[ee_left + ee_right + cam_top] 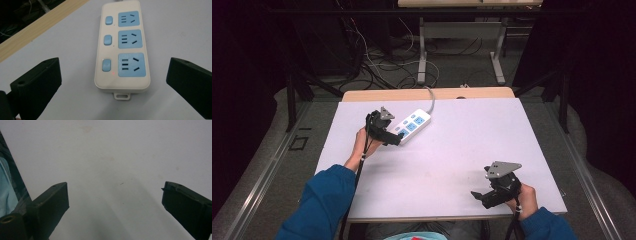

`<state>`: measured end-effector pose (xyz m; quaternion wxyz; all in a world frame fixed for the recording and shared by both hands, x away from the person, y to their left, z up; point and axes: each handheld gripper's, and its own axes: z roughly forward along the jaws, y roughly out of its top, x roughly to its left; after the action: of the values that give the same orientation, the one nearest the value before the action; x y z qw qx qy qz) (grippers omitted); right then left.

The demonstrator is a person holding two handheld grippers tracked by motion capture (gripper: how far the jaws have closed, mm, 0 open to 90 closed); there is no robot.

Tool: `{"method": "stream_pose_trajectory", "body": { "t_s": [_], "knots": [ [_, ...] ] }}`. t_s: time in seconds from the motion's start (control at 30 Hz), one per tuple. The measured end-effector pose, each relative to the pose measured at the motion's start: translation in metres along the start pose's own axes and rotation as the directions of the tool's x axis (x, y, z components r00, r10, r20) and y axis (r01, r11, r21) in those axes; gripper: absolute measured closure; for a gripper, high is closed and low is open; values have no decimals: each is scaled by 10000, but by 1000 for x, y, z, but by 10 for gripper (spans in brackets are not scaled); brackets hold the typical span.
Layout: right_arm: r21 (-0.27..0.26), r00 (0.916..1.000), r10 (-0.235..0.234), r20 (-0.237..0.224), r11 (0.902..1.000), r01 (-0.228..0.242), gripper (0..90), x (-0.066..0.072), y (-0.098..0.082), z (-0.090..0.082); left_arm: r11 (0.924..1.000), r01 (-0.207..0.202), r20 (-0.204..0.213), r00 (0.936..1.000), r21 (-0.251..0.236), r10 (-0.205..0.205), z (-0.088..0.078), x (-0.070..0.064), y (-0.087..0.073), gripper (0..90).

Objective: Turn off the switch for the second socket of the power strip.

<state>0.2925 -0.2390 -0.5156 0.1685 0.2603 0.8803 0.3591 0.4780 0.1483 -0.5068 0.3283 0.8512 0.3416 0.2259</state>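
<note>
Lying straight ahead between the wide-open, empty jaws of the left gripper [113,82], the power strip [122,47] is pointed lengthwise away, while the right gripper [482,196], also open and empty, is kept well apart.

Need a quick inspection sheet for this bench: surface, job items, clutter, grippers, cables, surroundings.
Surface: white table top, a few faint stains, wooden edge at the far side.
Job's things: white power strip with three blue sockets and three blue switches, lying flat; a small red light glows by the nearest switch.
Clutter: nothing seen.
Grippers: left hand-held gripper open, jaws either side of the strip's near end, not touching it. Right hand-held gripper open over bare table near the front edge.
Cables: strip's grey cord runs off the far edge; loose wires on the floor behind.
Surroundings: dark room, another table's metal legs beyond.
</note>
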Motion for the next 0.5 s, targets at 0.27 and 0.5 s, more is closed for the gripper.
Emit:
{"method": "stream_pose_trajectory", "body": {
  "t_s": [0.27, 0.5],
  "knots": [
    [6, 9999, 121, -95, 9999, -121, 68, 0, -1, 0, 9999, -56, -56, 10000, 87, 56, 4, 1, 16, 0],
    [4, 9998, 128, -122, 9999, -128, 68, 0, 0, 1, 9999, 149, -178, 9997, 51, -148, 10, 6, 25, 0]
  ]
}}
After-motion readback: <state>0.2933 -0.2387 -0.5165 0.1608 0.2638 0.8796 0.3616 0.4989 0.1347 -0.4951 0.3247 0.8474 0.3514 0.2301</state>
